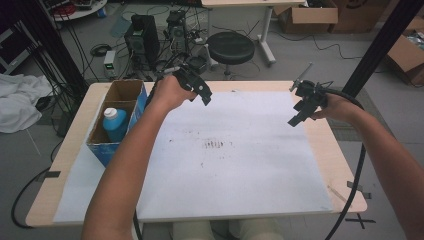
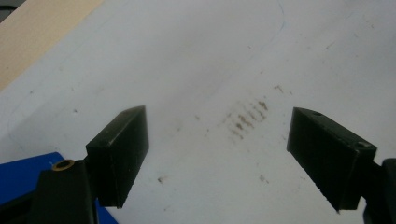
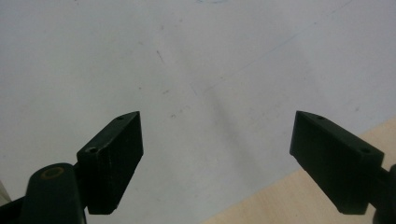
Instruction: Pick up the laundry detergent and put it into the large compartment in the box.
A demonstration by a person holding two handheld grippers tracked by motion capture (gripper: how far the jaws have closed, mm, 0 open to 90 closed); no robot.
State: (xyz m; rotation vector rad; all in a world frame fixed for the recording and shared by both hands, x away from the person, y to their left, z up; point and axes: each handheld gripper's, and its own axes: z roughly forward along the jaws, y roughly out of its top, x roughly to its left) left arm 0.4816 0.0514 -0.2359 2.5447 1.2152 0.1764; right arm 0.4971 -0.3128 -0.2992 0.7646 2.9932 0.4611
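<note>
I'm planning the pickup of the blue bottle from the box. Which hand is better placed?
Left. The left gripper hangs open beside the cardboard box holding the blue bottle; the right gripper, also open, is across the white sheet.

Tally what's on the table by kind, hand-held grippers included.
Open blue cardboard box: 1
Blue plastic bottle with white cap, standing in the box: 1
White stained sheet covering the tabletop: 1
Black two-jaw hand-held gripper: 2 (left, right), both open, nothing between the jaws
Total: 5
</note>
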